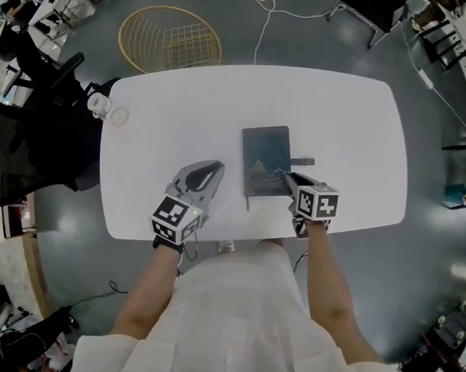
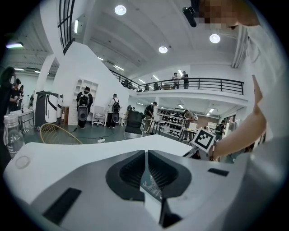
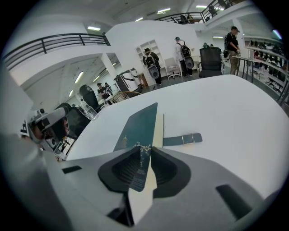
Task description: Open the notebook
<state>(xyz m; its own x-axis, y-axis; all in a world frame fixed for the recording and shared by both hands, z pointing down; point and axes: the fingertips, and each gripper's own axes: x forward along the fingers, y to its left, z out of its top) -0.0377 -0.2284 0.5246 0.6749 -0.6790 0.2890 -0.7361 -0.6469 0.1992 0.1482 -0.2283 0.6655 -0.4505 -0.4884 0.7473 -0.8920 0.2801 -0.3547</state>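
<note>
Right gripper [image 3: 145, 149]: jaws clamped on the dark teal cover [image 3: 140, 128] at its near right corner, the thin board pinched edge-on between the pads. That corner is peeled up, and the cream pages [image 3: 158, 131] show just beneath it. The buckle strap [image 3: 183, 139] lies undone and flat on the counter to the right, so nothing ties the book shut.

To do this well, I'd say swing the cover up and over toward the spine on the left in an arc. Keep the pinch on the cover alone so no pages come with it, and don't drag the whole book sideways.

Left gripper [image 1: 216, 168]: jaws closed on nothing, resting on the counter just beside the notebook [image 1: 265, 160] and not touching its spine side. It could press the book down if it starts to slide.

The notebook sits lengthwise near the middle of the white counter [image 1: 341, 125], closer to the near edge. Its near right corner is in the right jaws, and the rest stretches away from them toward the far edge.
</note>
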